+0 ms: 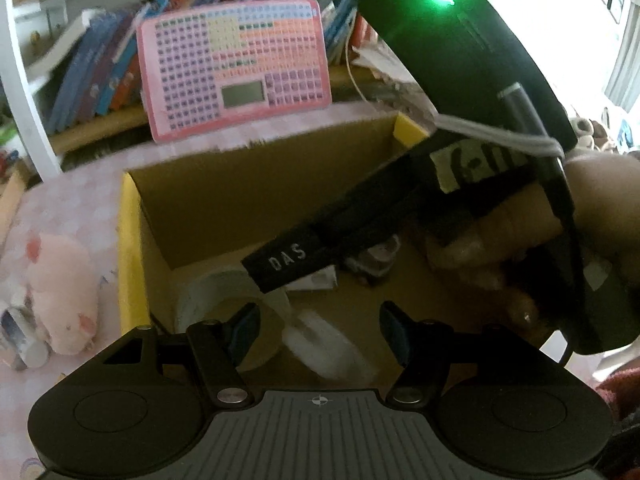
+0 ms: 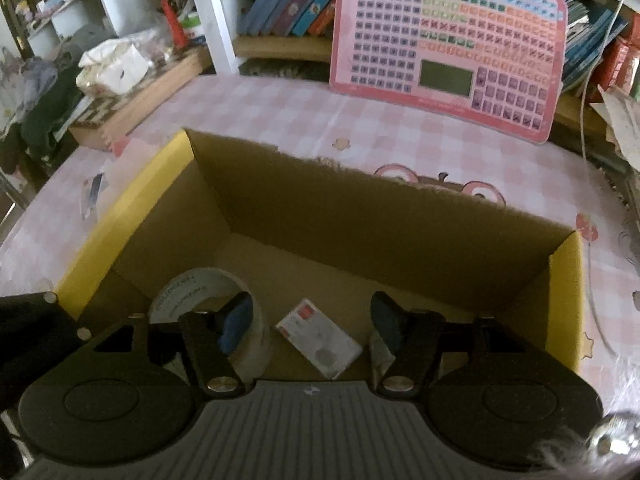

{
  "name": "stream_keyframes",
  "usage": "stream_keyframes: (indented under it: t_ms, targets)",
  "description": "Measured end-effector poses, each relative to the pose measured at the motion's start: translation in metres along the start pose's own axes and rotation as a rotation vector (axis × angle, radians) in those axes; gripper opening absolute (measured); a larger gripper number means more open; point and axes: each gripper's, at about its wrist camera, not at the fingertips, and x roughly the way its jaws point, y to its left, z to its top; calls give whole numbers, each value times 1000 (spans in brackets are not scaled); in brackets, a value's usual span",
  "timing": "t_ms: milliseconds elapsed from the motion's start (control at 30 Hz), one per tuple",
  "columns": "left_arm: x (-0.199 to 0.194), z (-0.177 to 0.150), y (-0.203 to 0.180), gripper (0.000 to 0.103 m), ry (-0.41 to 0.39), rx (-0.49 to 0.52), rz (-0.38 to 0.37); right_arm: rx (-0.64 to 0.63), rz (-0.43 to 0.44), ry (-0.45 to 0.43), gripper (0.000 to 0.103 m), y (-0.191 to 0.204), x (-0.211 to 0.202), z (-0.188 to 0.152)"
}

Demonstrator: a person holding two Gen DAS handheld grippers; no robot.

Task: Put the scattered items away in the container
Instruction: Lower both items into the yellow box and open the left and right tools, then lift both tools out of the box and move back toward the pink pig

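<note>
An open cardboard box [image 2: 384, 216] with yellow outer sides [image 1: 128, 264] sits on the pink checked cloth. On its floor lie a roll of clear tape [image 2: 200, 292], a small white card with a red mark [image 2: 320, 336] and a crumpled grey item [image 1: 372, 260]. My left gripper [image 1: 320, 332] hangs open over the box's near end, above a blurred white object [image 1: 332, 352] that its pads do not touch. My right gripper [image 2: 311, 324] is open above the card, with nothing held. In the left wrist view a hand [image 1: 600, 200] holds the right gripper across the box. A pink plush toy [image 1: 64, 292] lies outside, left of the box.
A small tape roll [image 1: 20, 336] lies beside the plush. A pink keyboard toy [image 2: 448, 44] leans against a bookshelf [image 2: 288, 4] behind the box. A wooden tray with clutter [image 2: 132, 92] stands at the back left. A white cord [image 2: 588, 120] hangs on the right.
</note>
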Motion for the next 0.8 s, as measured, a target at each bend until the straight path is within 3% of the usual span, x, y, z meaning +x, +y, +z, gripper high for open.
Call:
stream_keyframes:
  t_ms: [67,300,800]
  targets:
    - [-4,0,1,75,-21,0,16,10,6,-20,68,0,-5,0]
    - [-30,-1,5,81,-104,-13,46,22,8,-100,75,8,-31,-6]
    - [-101,-18,14,86,-248,9,51,29,-126,-358,79,37,-117,-42]
